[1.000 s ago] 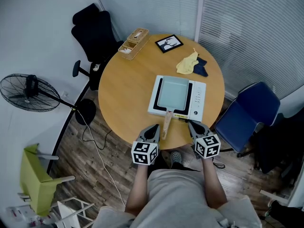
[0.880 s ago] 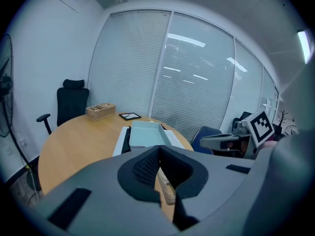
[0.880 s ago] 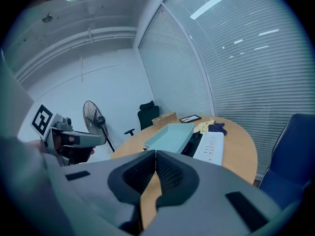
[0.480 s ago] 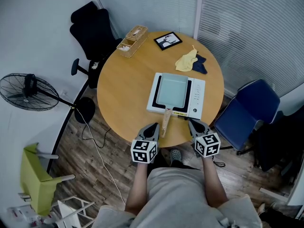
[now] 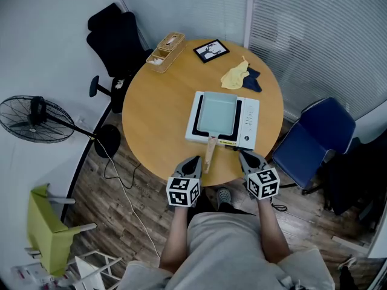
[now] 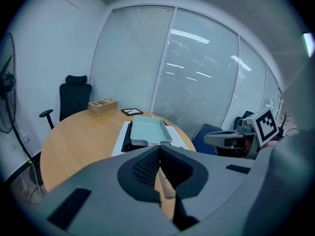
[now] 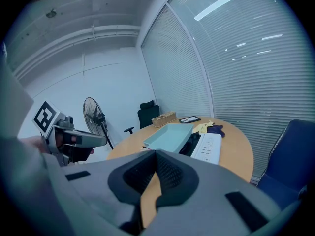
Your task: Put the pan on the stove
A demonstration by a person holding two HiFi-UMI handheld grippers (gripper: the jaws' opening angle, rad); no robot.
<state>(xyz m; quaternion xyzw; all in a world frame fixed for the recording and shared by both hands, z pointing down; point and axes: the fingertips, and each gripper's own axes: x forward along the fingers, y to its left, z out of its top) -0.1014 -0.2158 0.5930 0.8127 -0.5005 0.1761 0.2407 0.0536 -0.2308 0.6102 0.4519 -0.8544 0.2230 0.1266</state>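
Observation:
A pale teal rectangular pan (image 5: pixel 219 112) rests on the white stove (image 5: pixel 250 125) in the middle of the round wooden table (image 5: pixel 157 113). Its wooden handle (image 5: pixel 209 154) points toward me. My left gripper (image 5: pixel 194 161) hovers shut and empty at the table's near edge, just left of the handle. My right gripper (image 5: pixel 245 157) is shut and empty to the right of the handle. From the left gripper view the pan (image 6: pixel 147 131) and stove (image 6: pixel 121 142) lie ahead, beyond the shut jaws. In the right gripper view the pan (image 7: pixel 170 134) lies ahead too.
A wicker box (image 5: pixel 163 50), a framed picture (image 5: pixel 211 51), a yellow cloth (image 5: pixel 234 76) and a dark blue cloth (image 5: pixel 253 84) lie at the far side. A black office chair (image 5: pixel 112 35), a blue chair (image 5: pixel 314 138), a fan (image 5: pixel 30 119) and a green chair (image 5: pixel 42 228) stand around.
Only the head view has drifted a little. Pan, stove and both grippers keep their places.

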